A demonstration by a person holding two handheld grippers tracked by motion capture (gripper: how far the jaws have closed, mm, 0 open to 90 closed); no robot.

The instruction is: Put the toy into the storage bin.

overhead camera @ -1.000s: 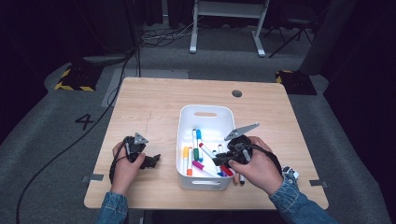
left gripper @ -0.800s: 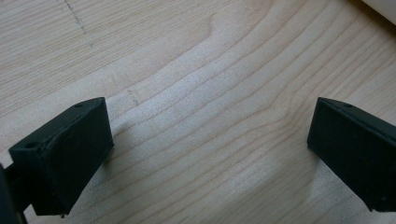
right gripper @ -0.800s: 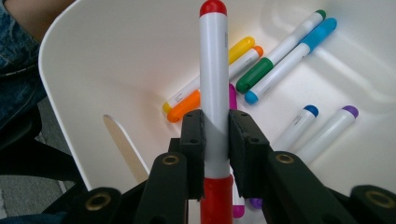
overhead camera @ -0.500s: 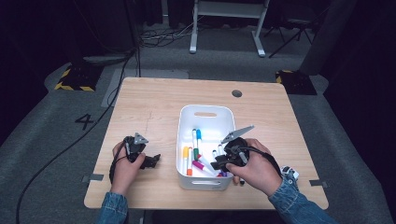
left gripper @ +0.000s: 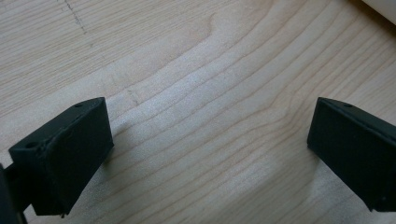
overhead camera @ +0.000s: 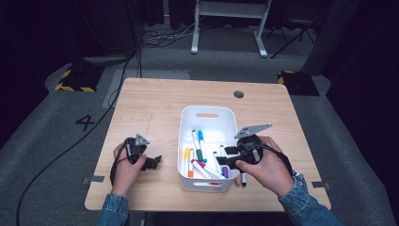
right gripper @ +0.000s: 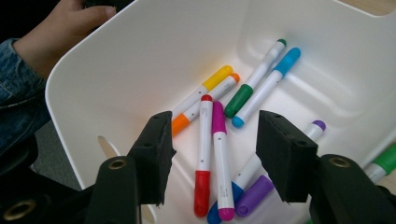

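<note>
While held over the bin's near-right corner: right gripper [overhead camera: 225, 157], jaws wide apart and just opened further, nothing between the pads; in the right gripper view [right gripper: 212, 154] the red and pink markers lie below the gap, untouched.
Bin: white rectangular plastic bin [overhead camera: 207, 113] with a slot handle, at centre of the light wooden table [overhead camera: 155, 103]; far end bare, markers gathered toward 6 o'clock.
Markers seen from the right gripper: white marker with red caps [right gripper: 203, 154] and white marker with pink caps [right gripper: 219, 158] side by side, touching; yellow-capped marker [right gripper: 205, 88] and orange-capped marker [right gripper: 208, 105] at 11 o'clock of them; green-capped marker [right gripper: 254, 79] and light-blue-capped marker [right gripper: 266, 84] at 1 o'clock; purple-capped marker [right gripper: 275, 163] partly behind the right jaw.
Cut off: one more green-capped marker [right gripper: 383, 163] at the frame edge, length hidden; blue cap under the pink marker's end, body hard to follow.
Left gripper [overhead camera: 153, 162]: at 9 o'clock of the bin, low over bare wood; jaws spread wide and empty in the left gripper view [left gripper: 210, 154].
Hard to make out: dark object on the table at 5 o'clock of the bin, just under the right hand [overhead camera: 263, 167].
</note>
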